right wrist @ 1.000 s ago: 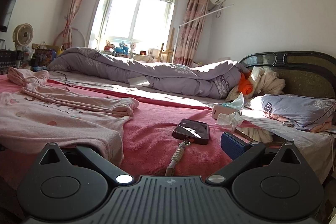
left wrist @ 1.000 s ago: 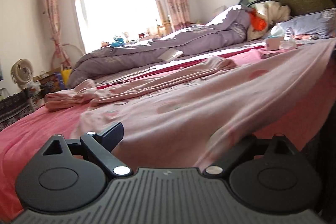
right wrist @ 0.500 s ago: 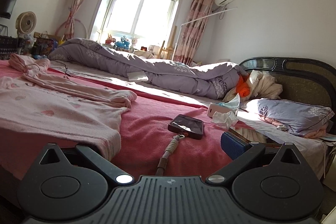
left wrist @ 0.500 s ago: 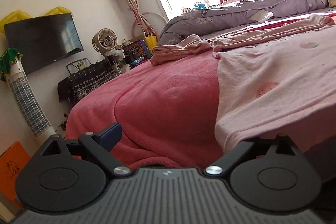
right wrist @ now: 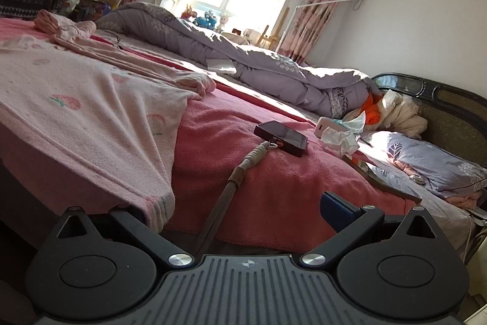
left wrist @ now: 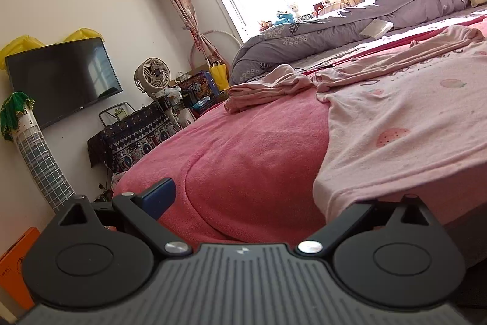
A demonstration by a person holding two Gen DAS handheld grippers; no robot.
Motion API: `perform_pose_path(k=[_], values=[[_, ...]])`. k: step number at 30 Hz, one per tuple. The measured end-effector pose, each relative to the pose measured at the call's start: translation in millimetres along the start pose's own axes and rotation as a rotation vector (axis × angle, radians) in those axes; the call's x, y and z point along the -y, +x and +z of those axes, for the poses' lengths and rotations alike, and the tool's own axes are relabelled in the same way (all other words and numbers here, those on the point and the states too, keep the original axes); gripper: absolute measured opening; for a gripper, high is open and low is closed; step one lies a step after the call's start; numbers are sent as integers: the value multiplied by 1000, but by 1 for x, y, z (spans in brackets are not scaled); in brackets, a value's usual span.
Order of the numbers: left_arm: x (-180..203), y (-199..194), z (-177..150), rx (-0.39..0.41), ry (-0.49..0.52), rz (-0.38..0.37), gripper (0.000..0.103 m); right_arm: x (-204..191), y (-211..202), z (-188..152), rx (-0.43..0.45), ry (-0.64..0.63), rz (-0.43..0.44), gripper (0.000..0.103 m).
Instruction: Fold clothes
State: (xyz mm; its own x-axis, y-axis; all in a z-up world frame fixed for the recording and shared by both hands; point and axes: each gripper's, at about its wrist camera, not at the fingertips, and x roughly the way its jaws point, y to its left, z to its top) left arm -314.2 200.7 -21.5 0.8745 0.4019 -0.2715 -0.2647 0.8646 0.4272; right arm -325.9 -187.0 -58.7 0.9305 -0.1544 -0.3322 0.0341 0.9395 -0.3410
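Observation:
A pale pink garment with strawberry prints (left wrist: 404,124) lies spread on the red bedspread (left wrist: 243,148), its hem hanging over the near bed edge. It also shows in the right wrist view (right wrist: 85,111). My left gripper (left wrist: 258,197) is open at the bed edge; its left finger (left wrist: 158,197) shows, and the right finger is hidden under the garment's left hem corner. My right gripper (right wrist: 237,209) is open at the bed edge; its right finger (right wrist: 338,209) shows, and the left finger is hidden under the garment's right hem corner.
A phone (right wrist: 281,137) with a strap (right wrist: 240,172) lies on the bedspread right of the garment. Tissues (right wrist: 338,136), a pillow (right wrist: 426,160) and a purple quilt (right wrist: 243,63) lie beyond. A TV (left wrist: 61,81), a fan (left wrist: 152,78) and a tower heater (left wrist: 39,154) stand left of the bed.
Both grippers have dropped to the near bed edge. The left view swung left toward the TV wall. Both stayed open.

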Motion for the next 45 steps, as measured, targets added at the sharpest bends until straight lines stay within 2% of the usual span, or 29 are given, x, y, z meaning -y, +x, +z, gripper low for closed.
perform_pose_path(k=[8, 17, 25, 30, 33, 38, 41, 45], values=[[-24, 14, 46, 41, -83, -82, 101, 46, 13, 46, 21, 109, 100, 103], [-15, 48, 90, 66, -39, -95, 101, 61, 46, 79, 21, 113, 111, 103], [-15, 93, 121, -23, -118, -205, 102, 79, 88, 104, -41, 159, 128, 103], [-18, 126, 147, -72, -168, -283, 102, 85, 117, 127, -43, 159, 107, 103], [-11, 147, 161, -102, -153, -287, 103, 83, 133, 137, -38, 143, 90, 103], [7, 184, 186, -77, -96, -268, 103, 78, 168, 160, -24, 103, 79, 103], [14, 211, 202, -78, -96, -273, 103, 77, 203, 179, -32, 89, 77, 103], [33, 261, 210, -141, -84, -278, 103, 68, 256, 197, -77, 54, 91, 103]])
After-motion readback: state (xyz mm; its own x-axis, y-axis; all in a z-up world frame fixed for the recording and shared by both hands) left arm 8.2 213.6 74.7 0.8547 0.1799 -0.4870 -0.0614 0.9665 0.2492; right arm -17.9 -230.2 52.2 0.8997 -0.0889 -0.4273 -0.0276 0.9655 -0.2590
